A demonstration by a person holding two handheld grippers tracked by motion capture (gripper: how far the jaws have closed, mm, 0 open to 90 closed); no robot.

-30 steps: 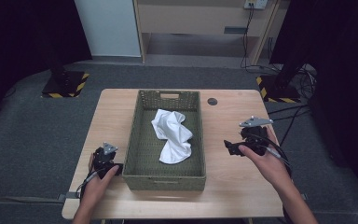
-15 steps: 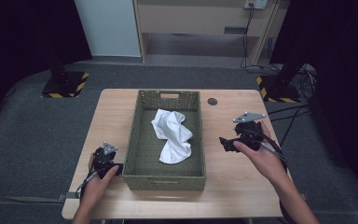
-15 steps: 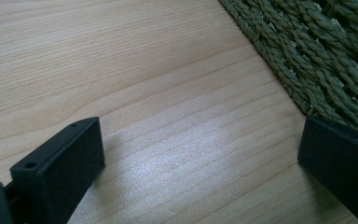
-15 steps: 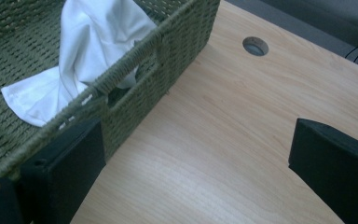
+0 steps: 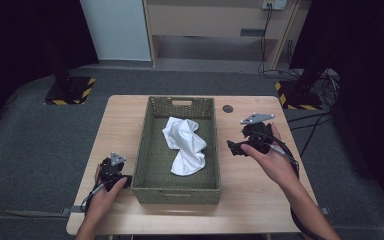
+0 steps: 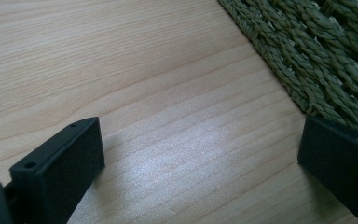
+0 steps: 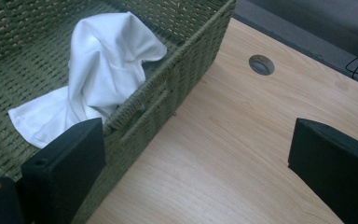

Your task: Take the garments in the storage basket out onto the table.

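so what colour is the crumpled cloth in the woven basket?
White: the crumpled cloth lies in the olive-green woven basket, clearest in the right gripper view.

The person's left hand [image 5: 106, 186] holds the left tool [image 5: 114, 172] low at the near left, forearm coming straight in from the near edge. Its jaws stand wide apart, with nothing between them. The right hand [image 5: 270, 157] holds the right tool [image 5: 237, 148] higher and farther out on the right, pointing leftward, the forearm angled in from the near right. Its jaws are also spread wide and empty.
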